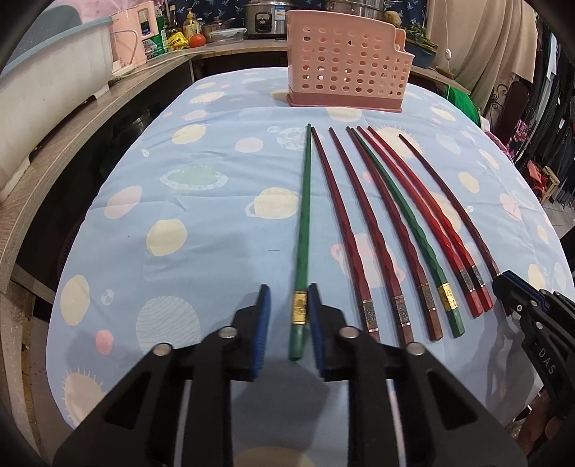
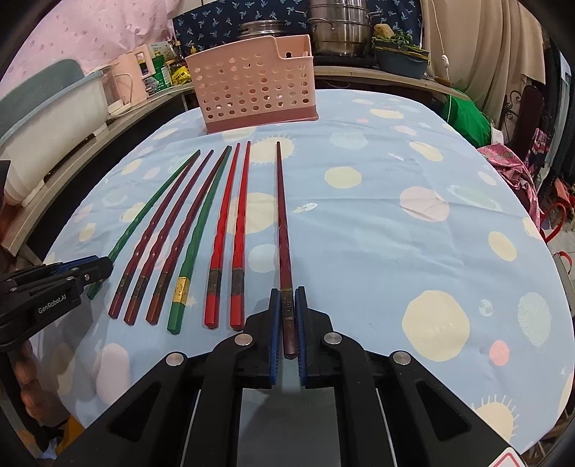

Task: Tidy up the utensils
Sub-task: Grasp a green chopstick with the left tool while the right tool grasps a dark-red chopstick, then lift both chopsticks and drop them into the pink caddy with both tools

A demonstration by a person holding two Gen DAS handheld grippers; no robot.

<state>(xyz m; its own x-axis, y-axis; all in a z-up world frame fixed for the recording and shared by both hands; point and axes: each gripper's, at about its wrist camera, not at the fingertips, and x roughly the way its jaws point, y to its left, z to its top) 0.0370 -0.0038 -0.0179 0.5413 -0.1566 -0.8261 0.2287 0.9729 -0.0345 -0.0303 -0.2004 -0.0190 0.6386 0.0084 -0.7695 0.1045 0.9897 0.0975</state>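
my left gripper (image 1: 288, 303) sits low over the table (image 1: 215, 151), jaws apart around the butt end of a green chopstick (image 1: 303, 215); the right blue pad touches or nearly touches the gold band, the left pad stands clear with a gap, so released, not clamped. my right gripper (image 2: 288, 305) has its blue pads pressed close on both sides of a dark red chopstick (image 2: 282, 222) near its banded end, looks clenched on it, stick lying flat along the cloth. between the two held sticks lie the rest in a row: three maroon chopsticks (image 2: 161, 244), a second green chopstick (image 2: 196, 244) with a gold band, and two bright red chopsticks (image 2: 230, 233), thick ends toward me, tips toward the far side. the pink perforated utensil holder (image 1: 345, 61) stands upright at the far edge of the table, well apart from the tips. table wears a light blue cloth (image 2: 359, 233) with planets and suns. behind it a shelf with a rice cooker (image 1: 264, 18), steel pots (image 2: 336, 28), bottles, a tomato (image 1: 197, 40).
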